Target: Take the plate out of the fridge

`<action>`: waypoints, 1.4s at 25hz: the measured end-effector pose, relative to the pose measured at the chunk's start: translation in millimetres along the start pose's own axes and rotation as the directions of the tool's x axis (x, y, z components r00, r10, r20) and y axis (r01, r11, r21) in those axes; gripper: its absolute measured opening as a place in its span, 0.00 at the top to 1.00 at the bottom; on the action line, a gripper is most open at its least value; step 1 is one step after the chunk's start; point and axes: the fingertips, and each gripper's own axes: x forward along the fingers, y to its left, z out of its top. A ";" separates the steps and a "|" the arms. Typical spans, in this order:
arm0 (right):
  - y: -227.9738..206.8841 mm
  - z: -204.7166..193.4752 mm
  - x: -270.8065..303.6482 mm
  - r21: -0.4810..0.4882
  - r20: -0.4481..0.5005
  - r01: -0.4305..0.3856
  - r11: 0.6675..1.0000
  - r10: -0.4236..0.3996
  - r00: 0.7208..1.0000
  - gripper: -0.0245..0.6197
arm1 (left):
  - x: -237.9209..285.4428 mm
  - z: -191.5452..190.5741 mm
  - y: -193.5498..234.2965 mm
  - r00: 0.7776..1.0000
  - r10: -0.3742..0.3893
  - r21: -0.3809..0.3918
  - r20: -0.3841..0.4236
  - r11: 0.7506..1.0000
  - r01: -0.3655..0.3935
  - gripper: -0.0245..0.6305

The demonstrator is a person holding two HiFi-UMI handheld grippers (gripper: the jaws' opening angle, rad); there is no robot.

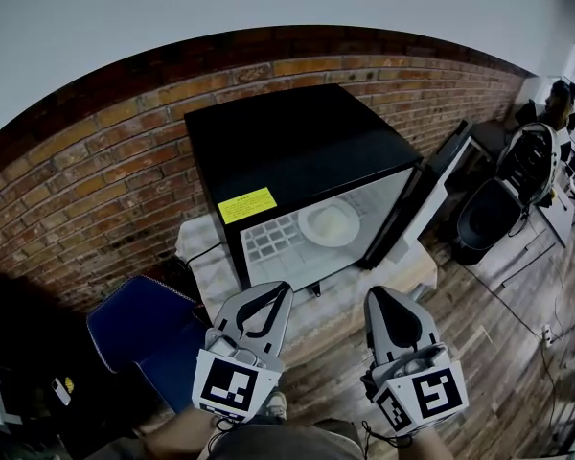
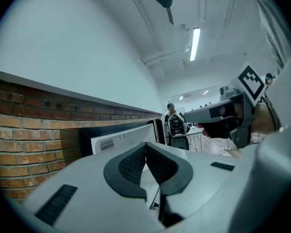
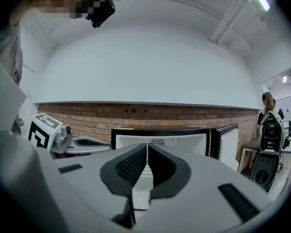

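A brick wall (image 1: 96,180) runs behind everything, with a wooden floor (image 1: 489,353) in front of it. Against the wall stands a black fridge (image 1: 297,142) on a low, pale desk (image 1: 199,257). The fridge's door (image 1: 431,185) is swung wide open to the right, so the white inside shows. A wire shelf (image 1: 273,238) crosses the fridge's lower part. The plate (image 1: 329,223), round and white, lies inside the fridge on that shelf, toward the right and back from the front edge. Whether anything lies on it cannot be made out. A blue chair (image 1: 139,329) sits on the floor left of the fridge.

Both grippers are held level in front of the open fridge, side by side and apart from it, pointing at its opening. The left gripper (image 1: 284,287) is clenched, its jaws meeting at the tips with nothing between them. The right gripper (image 1: 377,295) is likewise clenched and empty. A yellow sticker (image 1: 247,204) sits on the fridge's upper front edge.
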 end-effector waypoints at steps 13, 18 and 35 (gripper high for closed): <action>-31.8 -9.6 34.3 0.009 -0.037 -0.017 1.000 0.017 0.999 0.91 | 38.4 -8.0 15.7 1.000 0.028 -0.012 -0.010 1.000 -0.028 0.93; -48.2 -11.5 47.4 0.020 -0.049 -0.061 0.998 0.062 0.997 0.91 | 51.5 -5.7 15.5 0.997 0.072 -0.031 -0.022 0.997 -0.072 0.93; -102.4 -67.3 112.1 0.157 -0.157 -0.132 0.979 0.156 0.975 0.73 | 97.5 -20.6 21.8 0.983 0.161 -0.030 -0.085 0.986 -0.164 0.93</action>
